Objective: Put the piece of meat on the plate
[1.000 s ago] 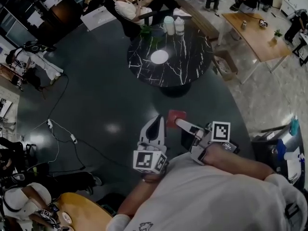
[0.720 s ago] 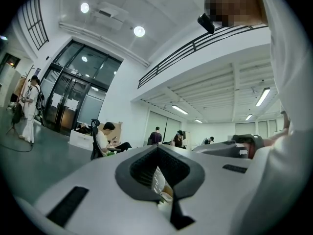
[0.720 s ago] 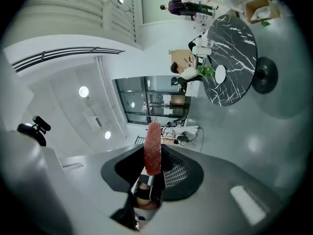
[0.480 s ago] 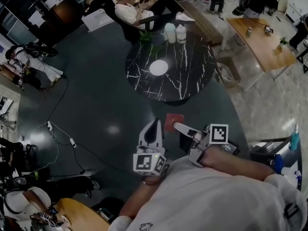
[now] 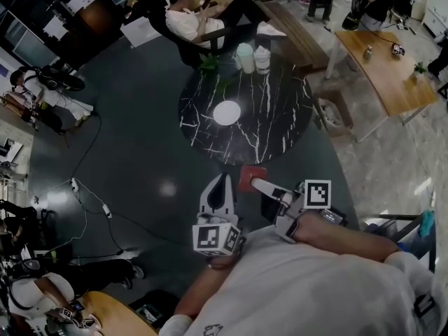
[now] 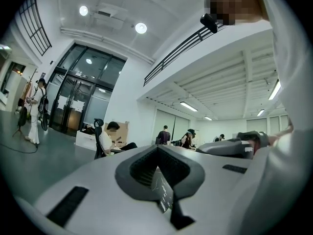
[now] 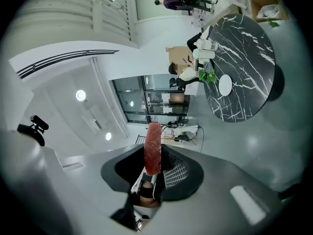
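The red, flat piece of meat (image 5: 251,176) sticks out from my right gripper (image 5: 260,183), which is shut on it and held level over the dark floor. In the right gripper view the meat (image 7: 152,148) stands on edge between the jaws of that gripper (image 7: 152,176). The white plate (image 5: 226,113) lies bare on the round black marble table (image 5: 273,117) ahead, well beyond both grippers; the plate (image 7: 225,85) also shows there. My left gripper (image 5: 222,182) is beside the right one, shut and holding nothing; its own view shows the jaws of that gripper (image 6: 159,182) together.
Two white jugs (image 5: 253,56) and a green plant (image 5: 211,62) stand at the table's far edge. A person sits in a chair (image 5: 192,21) behind it. A wooden table (image 5: 392,65) and a low stool (image 5: 330,110) are at the right. Cables (image 5: 91,194) lie on the floor at the left.
The marble table and plate have come nearer and lower in the head view as I move toward them. Both grippers keep their pose, the meat still held.
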`<state>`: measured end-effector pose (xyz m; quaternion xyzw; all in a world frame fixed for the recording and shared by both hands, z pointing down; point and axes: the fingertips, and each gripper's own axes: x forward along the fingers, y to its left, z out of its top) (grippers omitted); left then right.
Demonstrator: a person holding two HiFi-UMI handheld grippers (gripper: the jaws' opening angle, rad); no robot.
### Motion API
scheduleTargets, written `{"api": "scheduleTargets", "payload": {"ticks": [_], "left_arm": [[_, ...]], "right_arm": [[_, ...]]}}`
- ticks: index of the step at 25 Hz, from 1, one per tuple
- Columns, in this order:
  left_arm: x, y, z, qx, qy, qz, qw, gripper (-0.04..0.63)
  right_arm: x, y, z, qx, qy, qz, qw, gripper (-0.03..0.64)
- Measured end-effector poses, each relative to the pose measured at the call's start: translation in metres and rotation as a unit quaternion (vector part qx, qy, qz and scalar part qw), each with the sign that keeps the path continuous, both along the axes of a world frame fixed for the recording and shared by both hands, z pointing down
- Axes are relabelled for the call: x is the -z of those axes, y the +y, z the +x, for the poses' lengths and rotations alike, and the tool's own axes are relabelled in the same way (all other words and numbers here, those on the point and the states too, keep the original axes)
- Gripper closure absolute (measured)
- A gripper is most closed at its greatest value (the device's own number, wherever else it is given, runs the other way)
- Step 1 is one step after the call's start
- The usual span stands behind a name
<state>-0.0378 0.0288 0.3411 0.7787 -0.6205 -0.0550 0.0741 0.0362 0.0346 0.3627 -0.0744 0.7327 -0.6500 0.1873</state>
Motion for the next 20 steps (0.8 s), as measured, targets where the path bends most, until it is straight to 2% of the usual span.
{"api": "scheduleTargets", "payload": {"ticks": [7,16,20], "left_arm": [[0.005,-0.034,0.021,0.011,-0.002,0.004,0.9999,0.589],[0.000,-0.059,0.030,0.003,-0.008,0.008,0.9999,0.589],[0.001,-0.074,0.032,-0.006,-0.006,0.008,0.9999,0.589]], "right_arm": [[-0.003,-0.033,0.020,0.011,0.000,-0.004,1.000,0.526],[-0.003,-0.058,0.030,0.007,-0.008,-0.011,1.000,0.526],[-0.006,-0.071,0.031,0.001,0.004,0.002,1.000,0.526]]}}
